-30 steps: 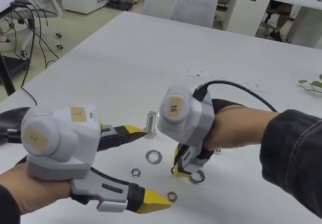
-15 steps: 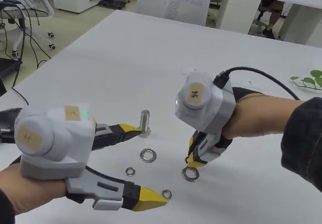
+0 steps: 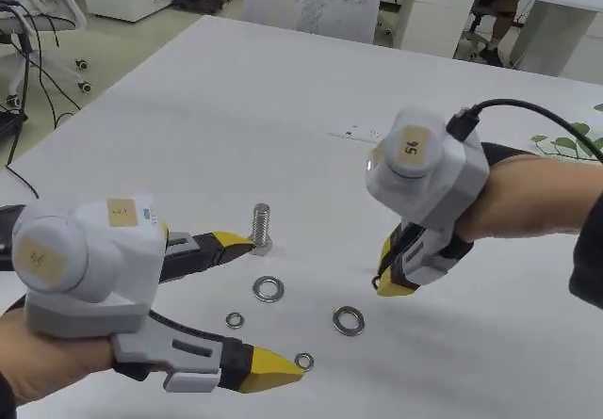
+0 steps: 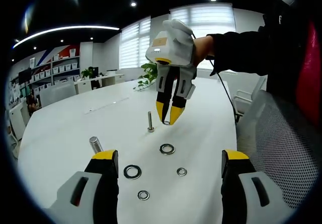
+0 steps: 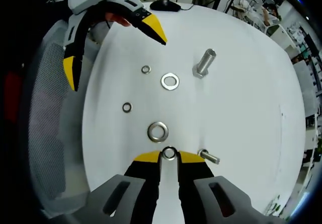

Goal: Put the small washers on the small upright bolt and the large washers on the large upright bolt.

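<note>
The right gripper view gives the closest look. There the right gripper (image 5: 169, 157) has its jaws clamped on one small washer (image 5: 169, 153), and the small bolt (image 5: 209, 157) stands just to the right of the tips, not touching them. In the head view this gripper (image 3: 389, 287) hangs above the table (image 3: 283, 108) and its body covers that bolt.

The left gripper (image 4: 169, 156) has its jaws wide apart. Ahead of it lie two large washers (image 4: 167, 148) and two small washers (image 4: 181, 171). The large bolt (image 4: 95, 144) is just beside its left jaw. Beyond both grippers the white surface is wide, with its edges well apart from the work.
</note>
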